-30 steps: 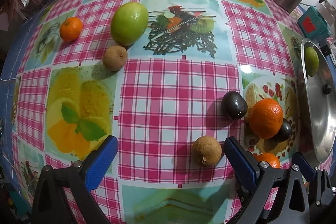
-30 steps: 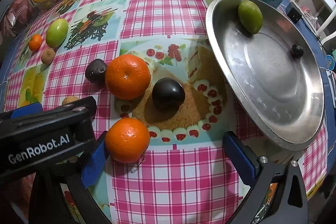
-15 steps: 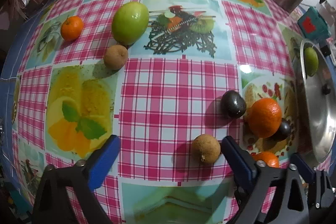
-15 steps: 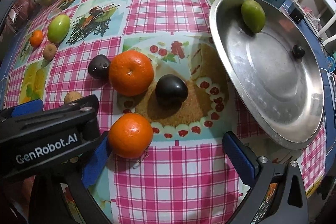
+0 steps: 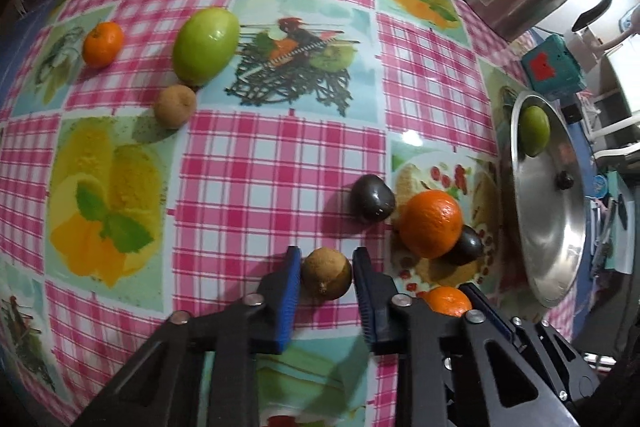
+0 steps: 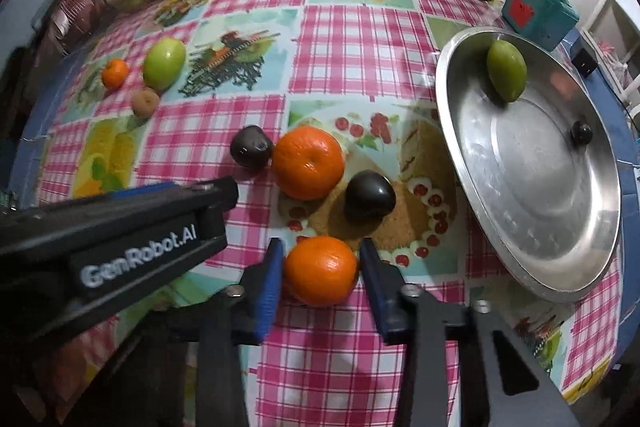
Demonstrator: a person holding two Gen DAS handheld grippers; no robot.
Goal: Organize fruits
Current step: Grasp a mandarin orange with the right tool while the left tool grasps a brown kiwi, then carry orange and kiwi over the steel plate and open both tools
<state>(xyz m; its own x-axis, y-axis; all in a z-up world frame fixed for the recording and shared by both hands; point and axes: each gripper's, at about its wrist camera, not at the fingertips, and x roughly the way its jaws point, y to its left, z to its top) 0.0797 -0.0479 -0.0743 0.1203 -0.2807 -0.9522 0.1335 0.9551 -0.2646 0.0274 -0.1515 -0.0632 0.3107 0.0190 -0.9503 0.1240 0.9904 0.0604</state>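
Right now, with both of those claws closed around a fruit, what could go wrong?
1. The left gripper has just closed on a small round brown fruit; being smooth and round, it might squirt out when lifted.
2. The right gripper, also just closed, holds a small orange close beside the left gripper; the two could bump.
3. The metal tray sits tilted, so fruit set there, like the green fruit, may roll.
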